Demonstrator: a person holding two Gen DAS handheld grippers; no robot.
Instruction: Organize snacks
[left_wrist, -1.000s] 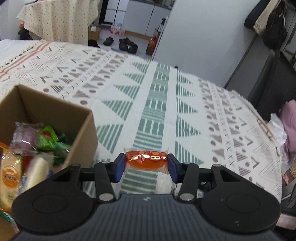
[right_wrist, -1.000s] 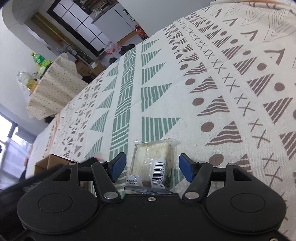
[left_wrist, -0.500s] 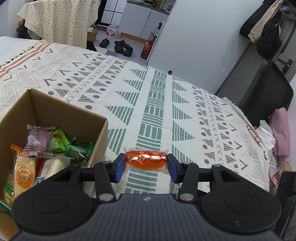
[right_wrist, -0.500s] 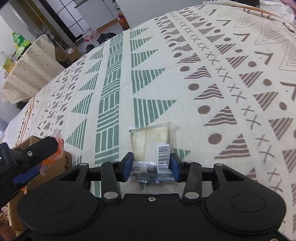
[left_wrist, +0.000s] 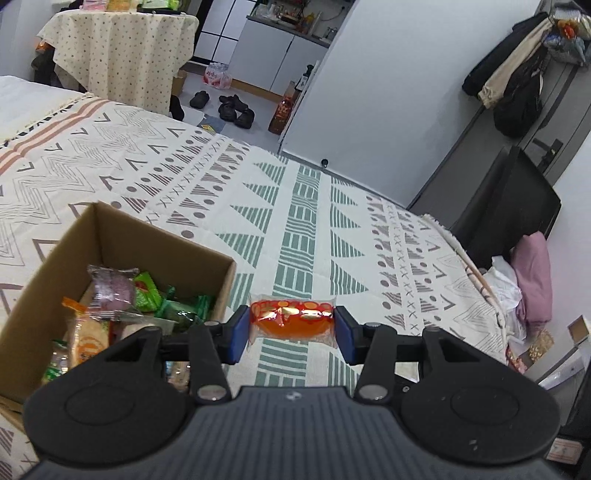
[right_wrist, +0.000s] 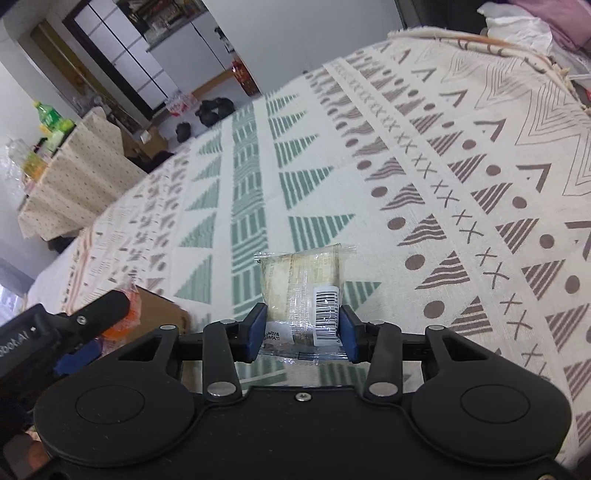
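Most of the sorting looks done. The cardboard box (left_wrist: 110, 236) sits on the patterned bedspread (left_wrist: 295, 206) and already holds a heap of wrapped snacks (left_wrist: 125, 295): green packets, a purple-tinted one and a pale one with an orange label.

Two pieces are in hand. The left gripper (left_wrist: 291, 328) has its blue pads pressed against both ends of an orange snack packet (left_wrist: 291, 317), which hangs clear of the cloth just to the right of the box's near corner (not yet over the opening). The right gripper (right_wrist: 303, 332) is closed partway on a pale snack packet (right_wrist: 301, 284) with a barcode sticker, its pads squeezing the lower sides of the clear wrapper so the packet sticks out ahead above the bedspread. In the right wrist view the left gripper (right_wrist: 85, 332) shows at the lower left with its orange load, near the box's edge (right_wrist: 162, 310).

What seems left is to carry both packets over the box and let them drop in. No other loose snacks show on the visible stretch of bedspread, so these may well be the last two, though part of the bed lies outside both views.
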